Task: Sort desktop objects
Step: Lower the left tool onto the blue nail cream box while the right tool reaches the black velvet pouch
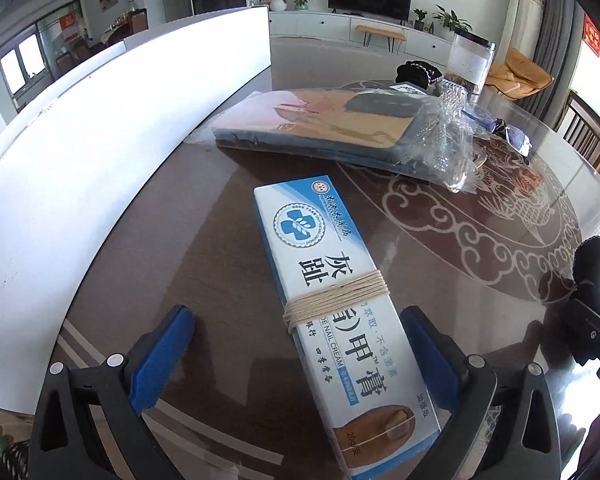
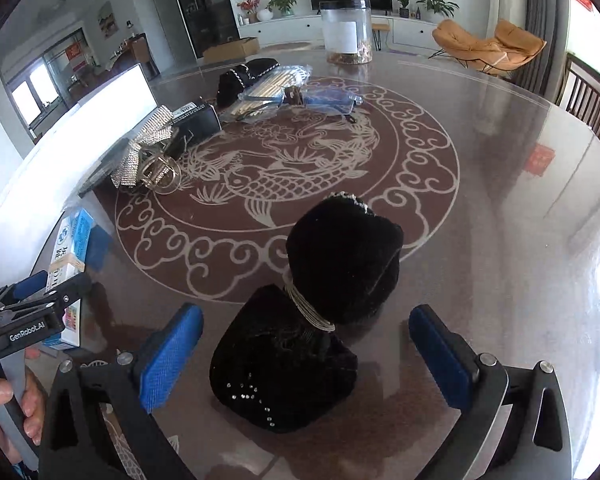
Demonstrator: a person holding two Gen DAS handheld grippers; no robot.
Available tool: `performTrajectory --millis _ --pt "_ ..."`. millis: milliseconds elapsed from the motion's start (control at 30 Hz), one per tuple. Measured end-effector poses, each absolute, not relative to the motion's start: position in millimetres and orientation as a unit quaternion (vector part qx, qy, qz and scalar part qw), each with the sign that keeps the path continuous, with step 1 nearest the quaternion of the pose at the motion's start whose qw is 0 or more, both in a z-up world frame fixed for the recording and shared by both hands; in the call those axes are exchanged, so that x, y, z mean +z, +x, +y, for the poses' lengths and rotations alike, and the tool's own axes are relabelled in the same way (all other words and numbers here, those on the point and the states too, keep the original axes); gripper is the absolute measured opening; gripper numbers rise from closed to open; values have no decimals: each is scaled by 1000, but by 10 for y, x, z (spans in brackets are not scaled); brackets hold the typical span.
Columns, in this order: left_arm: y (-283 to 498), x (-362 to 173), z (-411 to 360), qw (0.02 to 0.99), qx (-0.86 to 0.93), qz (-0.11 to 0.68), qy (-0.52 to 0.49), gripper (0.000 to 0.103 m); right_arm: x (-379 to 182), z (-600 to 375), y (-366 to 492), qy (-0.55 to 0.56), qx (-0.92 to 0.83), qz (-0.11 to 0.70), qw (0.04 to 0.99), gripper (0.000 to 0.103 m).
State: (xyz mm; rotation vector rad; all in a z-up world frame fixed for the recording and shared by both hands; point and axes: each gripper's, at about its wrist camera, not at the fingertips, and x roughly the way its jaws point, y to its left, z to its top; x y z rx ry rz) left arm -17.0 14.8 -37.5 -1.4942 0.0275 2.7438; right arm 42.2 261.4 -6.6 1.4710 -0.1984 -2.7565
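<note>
A white and blue nail cream box (image 1: 340, 320), bound with a beige rubber band, lies on the dark round table between the blue pads of my open left gripper (image 1: 300, 340); the pads stand apart from its sides. The box also shows at the left of the right wrist view (image 2: 72, 248). A black velvet bow hair clip (image 2: 320, 312) with a beaded middle band lies between the pads of my open right gripper (image 2: 304, 344), untouched. The left gripper (image 2: 36, 308) shows at the left edge of the right wrist view.
A white board (image 1: 100, 152) stands along the table's left side. A flat wrapped package (image 1: 332, 128), a rhinestone bow (image 2: 148, 148), a gold claw clip (image 2: 160, 176), blue glasses (image 2: 324, 100), another black clip (image 2: 248, 76) and a clear jar (image 2: 346, 32) lie farther back.
</note>
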Motion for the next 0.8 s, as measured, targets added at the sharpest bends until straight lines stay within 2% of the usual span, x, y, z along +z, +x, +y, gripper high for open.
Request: performTrajectory --millis 200,800 --pt "-126 -376 127 8 883 9 -469 103 -129 2468 375 460 -888 1 -16 103" --pt "-147 -400 122 9 884 11 -468 103 -126 2477 365 457 -889 -1 -18 103"
